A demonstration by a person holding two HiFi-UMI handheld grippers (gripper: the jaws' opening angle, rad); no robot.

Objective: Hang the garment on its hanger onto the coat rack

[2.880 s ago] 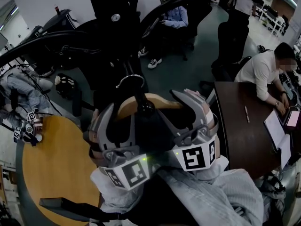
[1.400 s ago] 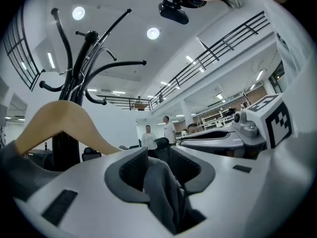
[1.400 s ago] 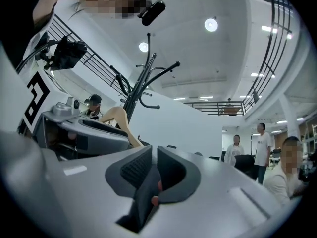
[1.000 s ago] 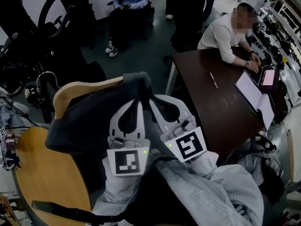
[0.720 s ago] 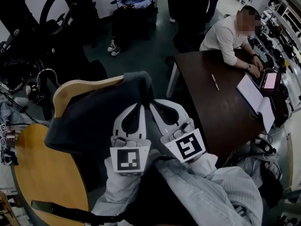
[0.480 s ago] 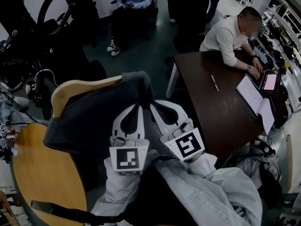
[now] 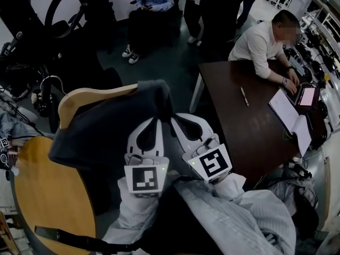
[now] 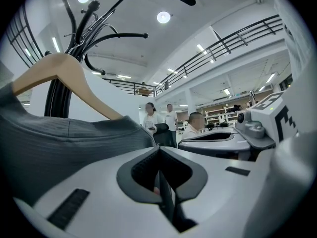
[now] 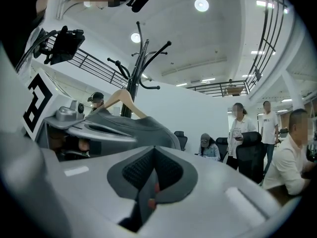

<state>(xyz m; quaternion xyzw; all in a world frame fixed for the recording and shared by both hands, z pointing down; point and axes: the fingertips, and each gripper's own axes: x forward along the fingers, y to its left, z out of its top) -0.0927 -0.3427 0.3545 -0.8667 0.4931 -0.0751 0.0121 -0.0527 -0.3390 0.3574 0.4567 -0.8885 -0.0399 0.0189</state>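
A dark grey garment (image 7: 106, 137) hangs on a wooden hanger (image 7: 90, 96) whose metal hook (image 7: 49, 83) points left. It is held up in the air at mid-frame of the head view. My left gripper (image 7: 154, 117) and right gripper (image 7: 172, 118) stand side by side, both shut on the fabric at the garment's right shoulder end. The garment (image 8: 59, 143) drapes over the left jaws' left side, with the hanger (image 8: 64, 78) above it. The black coat rack (image 7: 32, 41) stands at the far left, apart from the hook. Its curved arms show as the coat rack (image 8: 84, 29) and the coat rack (image 9: 141, 66).
A round wooden table (image 7: 50, 195) lies at the lower left. A dark brown table (image 7: 244, 126) at the right holds a notebook (image 7: 289, 113) and a pen (image 7: 243, 95), with a person in white (image 7: 263, 44) seated at it. Other people and black chairs fill the back.
About three seconds ago both grippers stood open round the hanger close to the rack. Now they are shut on the garment, farther from the rack. Over the last second hardly anything moved.
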